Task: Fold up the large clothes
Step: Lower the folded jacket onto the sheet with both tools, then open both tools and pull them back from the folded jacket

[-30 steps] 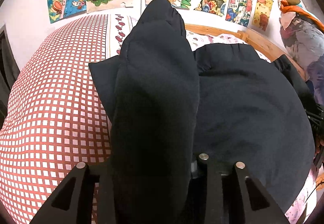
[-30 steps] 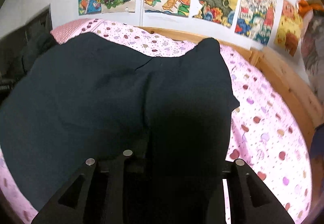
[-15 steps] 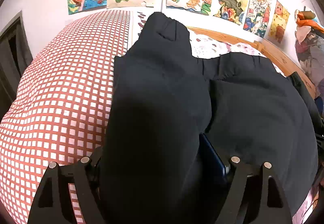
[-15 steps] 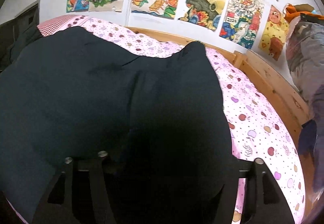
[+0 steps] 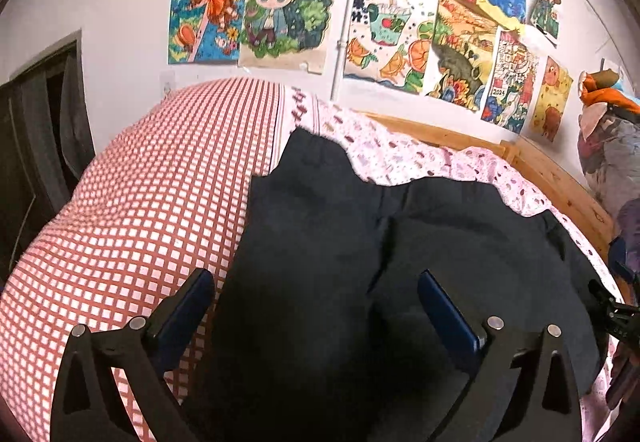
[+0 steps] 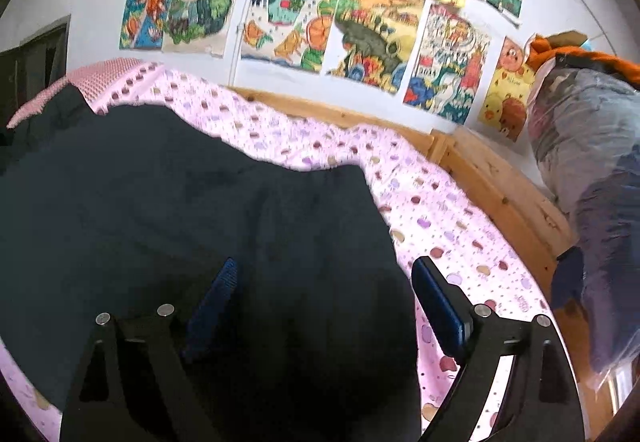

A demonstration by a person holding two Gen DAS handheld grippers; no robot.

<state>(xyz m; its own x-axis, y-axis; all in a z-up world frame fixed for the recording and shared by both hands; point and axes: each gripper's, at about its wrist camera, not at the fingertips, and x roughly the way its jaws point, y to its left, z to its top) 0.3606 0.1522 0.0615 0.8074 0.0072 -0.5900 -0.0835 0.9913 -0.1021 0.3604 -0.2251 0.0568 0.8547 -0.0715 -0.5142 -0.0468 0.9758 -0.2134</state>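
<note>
Dark garment (image 5: 340,242) on pink spotted sheet (image 6: 440,210), apparently flat

Black garment (image 5: 320,242) lies folded (apparently doubled over) and flat on the bed, edges uneven.

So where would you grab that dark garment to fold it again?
Probably at the far corners of the dark garment, one near the checked quilt, one over the pink spotted sheet. It lies flat with free edges there, so each open pair of tongs could reach forward and pinch an edge.
</note>
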